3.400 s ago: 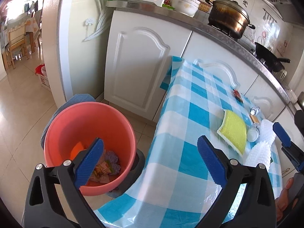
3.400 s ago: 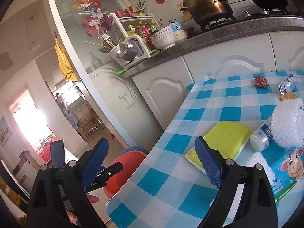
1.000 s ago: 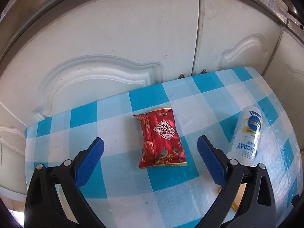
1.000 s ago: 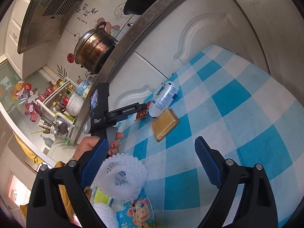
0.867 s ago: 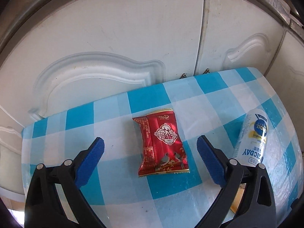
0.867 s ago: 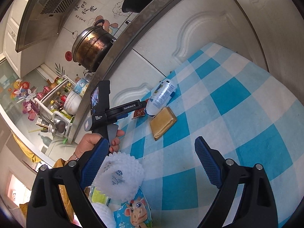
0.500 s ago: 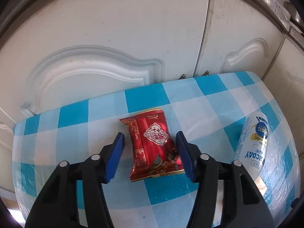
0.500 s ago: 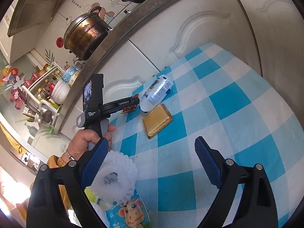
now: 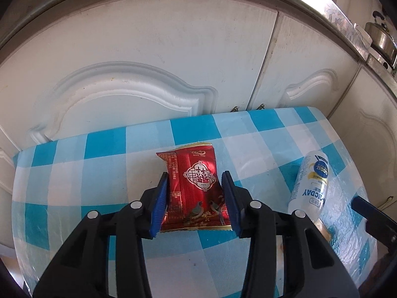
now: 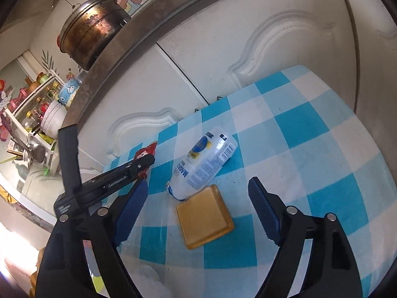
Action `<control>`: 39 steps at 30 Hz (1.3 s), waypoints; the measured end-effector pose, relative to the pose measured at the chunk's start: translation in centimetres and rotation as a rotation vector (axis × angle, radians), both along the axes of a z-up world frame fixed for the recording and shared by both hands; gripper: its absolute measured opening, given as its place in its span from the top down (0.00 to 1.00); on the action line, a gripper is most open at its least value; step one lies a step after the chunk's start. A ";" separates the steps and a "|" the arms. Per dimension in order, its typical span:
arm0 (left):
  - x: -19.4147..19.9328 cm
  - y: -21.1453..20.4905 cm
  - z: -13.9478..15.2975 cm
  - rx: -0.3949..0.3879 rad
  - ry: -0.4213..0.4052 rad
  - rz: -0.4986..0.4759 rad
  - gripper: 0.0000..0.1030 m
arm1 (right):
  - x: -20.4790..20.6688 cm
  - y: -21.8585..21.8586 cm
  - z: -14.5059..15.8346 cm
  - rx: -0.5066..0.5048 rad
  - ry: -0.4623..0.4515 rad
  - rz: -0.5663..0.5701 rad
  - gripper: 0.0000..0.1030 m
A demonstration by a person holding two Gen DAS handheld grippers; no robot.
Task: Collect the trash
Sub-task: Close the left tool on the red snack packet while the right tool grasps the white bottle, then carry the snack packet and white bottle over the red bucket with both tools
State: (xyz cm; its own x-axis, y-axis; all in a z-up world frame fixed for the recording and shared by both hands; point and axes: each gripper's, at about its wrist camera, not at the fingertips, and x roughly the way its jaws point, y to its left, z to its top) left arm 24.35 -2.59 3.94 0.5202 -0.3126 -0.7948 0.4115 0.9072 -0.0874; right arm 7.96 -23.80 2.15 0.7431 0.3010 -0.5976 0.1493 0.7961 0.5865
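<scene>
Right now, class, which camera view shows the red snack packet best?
The left wrist view: the red snack packet lies face-up between the left gripper's closing jaws. The right wrist view shows only a corner behind that gripper.

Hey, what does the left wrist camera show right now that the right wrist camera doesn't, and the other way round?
Left wrist only: the printed face of the red snack packet, with the left gripper jaws closing onto its sides, and a kettle.
Right wrist only: the yellow square block, the brown pot and the open right gripper.
Both: the white bottle lying on the checked tablecloth, and the white cabinet doors.
</scene>
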 end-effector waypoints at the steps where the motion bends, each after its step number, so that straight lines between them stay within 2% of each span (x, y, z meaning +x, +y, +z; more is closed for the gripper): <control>1: -0.4 0.7 0.3 -0.004 -0.002 -0.002 0.57 | 1.0 0.1 -0.1 -0.002 0.014 0.004 0.25; 8: -1.6 2.0 1.4 -0.016 -0.015 -0.013 0.57 | 5.6 0.7 -1.2 -0.083 0.120 -0.018 0.28; 12: -2.0 2.5 1.5 -0.020 -0.018 -0.009 0.57 | 7.1 1.7 -1.9 -0.155 0.143 0.013 0.36; 15: -2.4 3.1 1.6 -0.030 -0.018 -0.007 0.57 | 7.7 2.1 -2.1 -0.171 0.155 0.031 0.52; 19: -3.0 3.9 1.5 -0.041 -0.012 -0.001 0.57 | 7.8 2.7 -2.1 -0.208 0.152 0.057 0.55; 24: -3.8 4.8 1.2 -0.072 0.004 0.013 0.57 | 6.7 2.5 -1.9 -0.200 0.123 0.068 0.56; 29: -5.0 5.7 1.2 -0.113 0.016 0.029 0.57 | 4.4 2.1 -0.4 -0.167 0.074 0.074 0.56; 39: -9.9 7.9 3.4 -0.187 0.000 0.051 0.57 | -3.3 1.6 1.4 -0.069 0.011 0.056 0.56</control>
State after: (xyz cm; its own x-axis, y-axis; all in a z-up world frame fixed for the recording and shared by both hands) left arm 14.44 5.27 7.31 0.5395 -0.4276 -0.7253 0.3654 0.8950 -0.2559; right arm 4.65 -22.22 3.56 0.7196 0.3001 -0.6262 0.1093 0.8416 0.5290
